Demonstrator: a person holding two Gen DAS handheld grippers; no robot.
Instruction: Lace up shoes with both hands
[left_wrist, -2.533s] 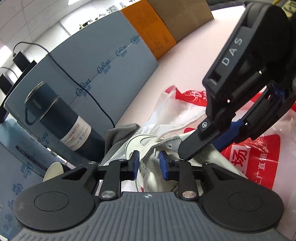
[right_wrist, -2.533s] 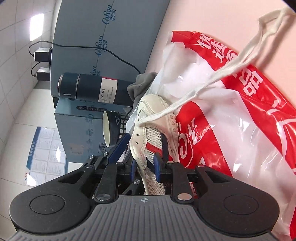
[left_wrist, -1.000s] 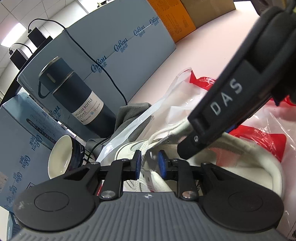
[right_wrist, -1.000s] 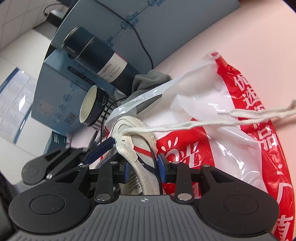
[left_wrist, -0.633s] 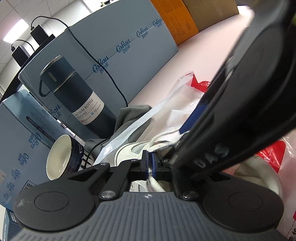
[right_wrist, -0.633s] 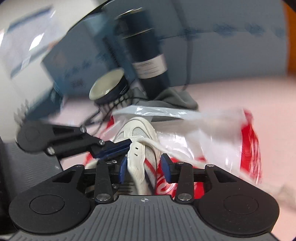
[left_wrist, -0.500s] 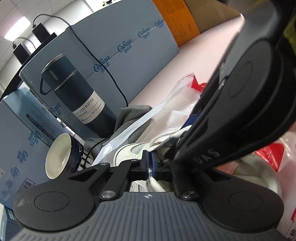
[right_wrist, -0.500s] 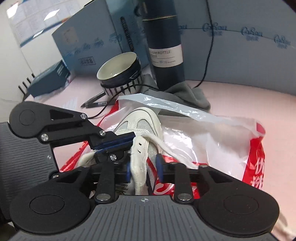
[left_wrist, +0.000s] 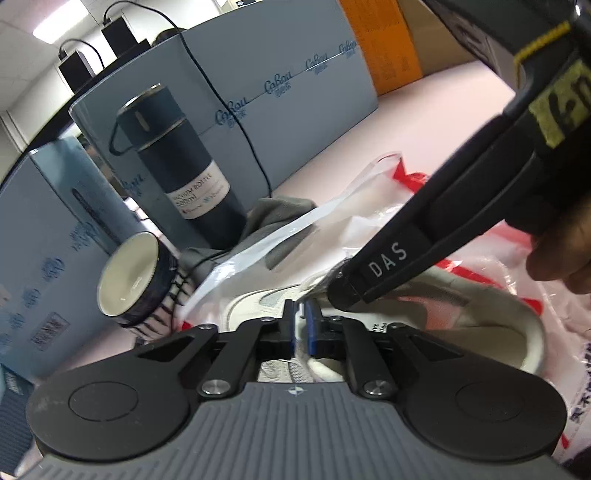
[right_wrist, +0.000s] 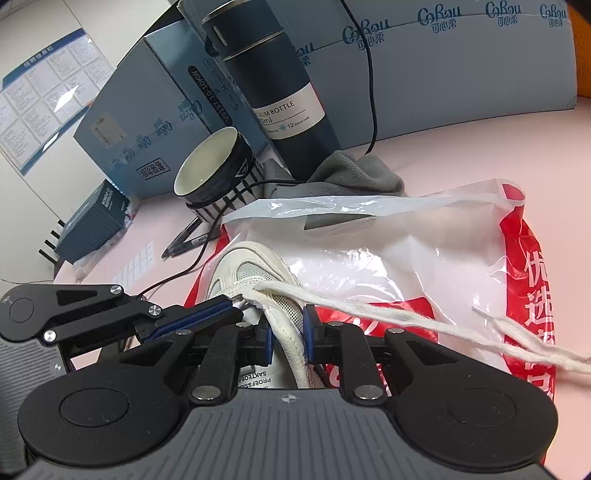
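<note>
Up close, the right gripper (right_wrist: 287, 334) pinches the white shoe (right_wrist: 255, 280) edge. The left gripper (left_wrist: 301, 325) is almost shut near the lace (right_wrist: 369, 308), opening a bit. "VACUUM BOTTLE" is on the dark bottle (right_wrist: 280, 85); "DAS" is on a finger.

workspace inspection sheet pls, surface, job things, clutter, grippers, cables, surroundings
surface: pink tabletop, mostly covered near the grippers.
job's things: white shoe lies on a red and white plastic bag; white lace trails from the shoe's front out to the right.
clutter: vacuum bottle, bowl, grey cloth, pen.
grippers: right gripper shut on the shoe's side; left gripper nearly shut, its tips at the lace's root.
cables: black cable hangs over the blue box.
surroundings: blue boxes, wall poster.
</note>
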